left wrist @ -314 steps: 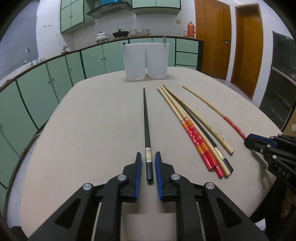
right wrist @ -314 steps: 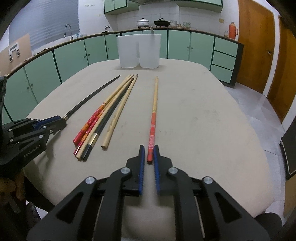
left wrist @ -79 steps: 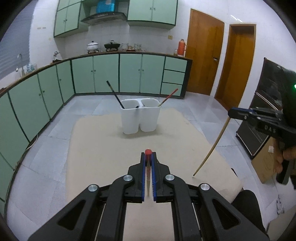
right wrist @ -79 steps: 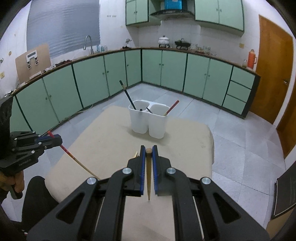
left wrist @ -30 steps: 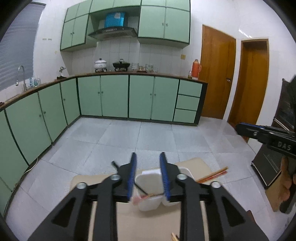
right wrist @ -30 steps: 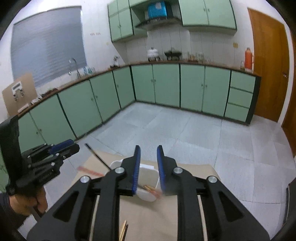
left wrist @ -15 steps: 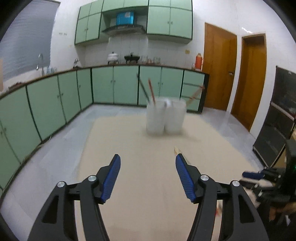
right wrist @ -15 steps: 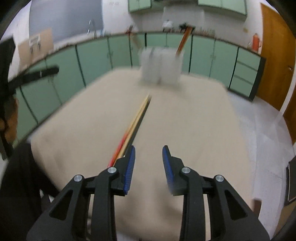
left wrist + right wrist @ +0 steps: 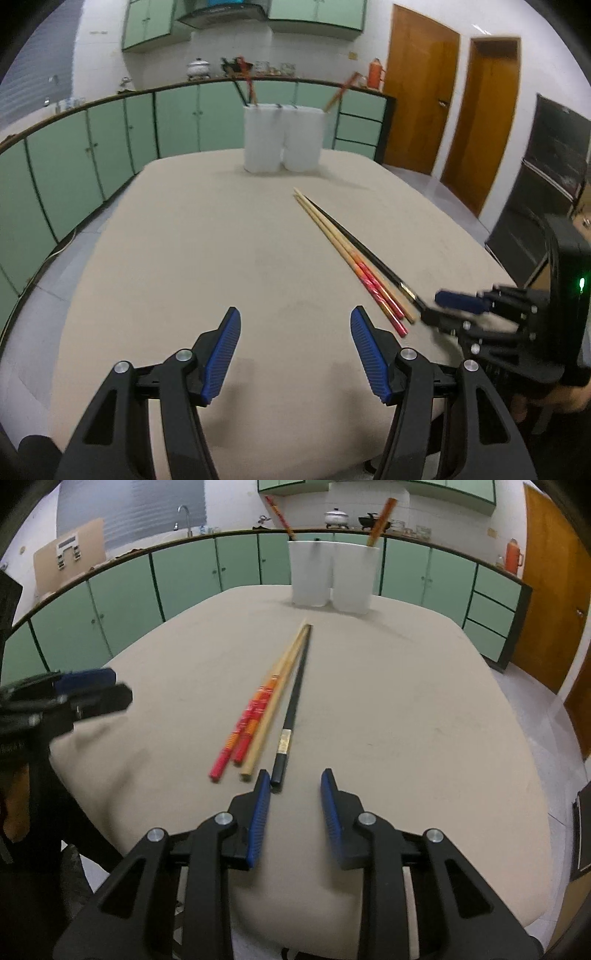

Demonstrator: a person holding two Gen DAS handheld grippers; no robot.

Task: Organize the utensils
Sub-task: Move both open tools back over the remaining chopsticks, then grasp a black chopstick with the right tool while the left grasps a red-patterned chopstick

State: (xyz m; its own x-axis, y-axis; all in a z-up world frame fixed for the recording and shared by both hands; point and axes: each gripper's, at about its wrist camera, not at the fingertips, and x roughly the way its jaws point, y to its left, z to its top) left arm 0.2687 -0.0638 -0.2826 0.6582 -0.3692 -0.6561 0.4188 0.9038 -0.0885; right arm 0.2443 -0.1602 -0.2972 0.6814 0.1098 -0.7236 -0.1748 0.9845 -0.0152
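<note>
Several chopsticks lie together on the beige table (image 9: pixel 184 258): two red-ended ones (image 9: pixel 255 716), a plain wooden one (image 9: pixel 271 716) and a black one (image 9: pixel 293 709). They also show in the left wrist view (image 9: pixel 354 258). A white two-cup holder (image 9: pixel 282 138) stands at the far edge with chopsticks sticking out of both cups; it also shows in the right wrist view (image 9: pixel 332 576). My left gripper (image 9: pixel 295 332) is open and empty, left of the chopsticks. My right gripper (image 9: pixel 293 790) is open and empty, just behind the black chopstick's near end.
Green kitchen cabinets (image 9: pixel 110 140) curve around the table behind and to the left. Two wooden doors (image 9: pixel 443 107) stand at the right. The table's front edge is close under both grippers.
Both grippers dropped their chopsticks into the holder, opened, and came back down low over the table's near side. The right gripper now sits at the ends of the remaining chopsticks.
</note>
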